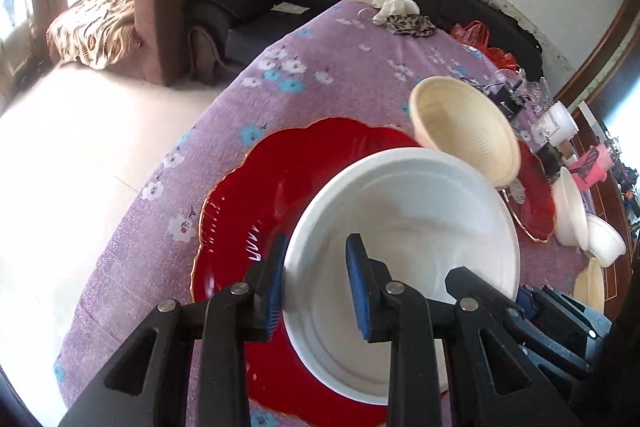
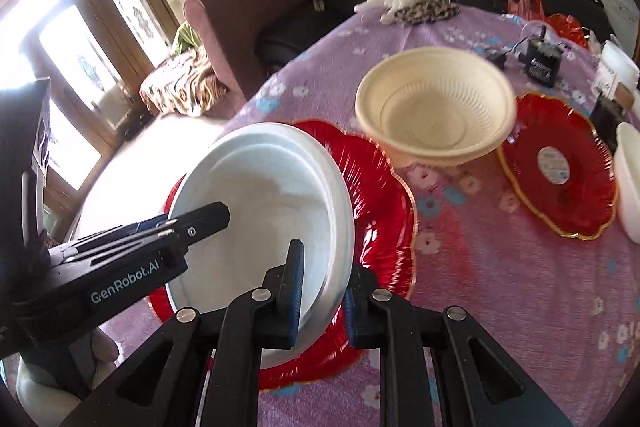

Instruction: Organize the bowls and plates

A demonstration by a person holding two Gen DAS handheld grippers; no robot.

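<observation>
A white bowl (image 1: 404, 227) (image 2: 264, 199) sits tilted over a large red scalloped plate (image 1: 256, 187) (image 2: 380, 195) on the purple flowered tablecloth. My left gripper (image 1: 316, 287) straddles the bowl's near-left rim, one pad inside and one outside. My right gripper (image 2: 322, 291) is closed on the bowl's right rim. The left gripper also shows in the right wrist view (image 2: 192, 227). A cream ribbed bowl (image 1: 464, 127) (image 2: 436, 111) stands behind. A second red plate (image 2: 560, 167) (image 1: 536, 203) lies to the right.
More white and cream bowls (image 1: 588, 223) stand at the table's right edge. A black gadget with cables (image 2: 540, 59), a white cup (image 1: 560, 123), cloths (image 2: 412, 5) and red bags (image 2: 528, 3) lie at the far side. Sofas stand beyond the table.
</observation>
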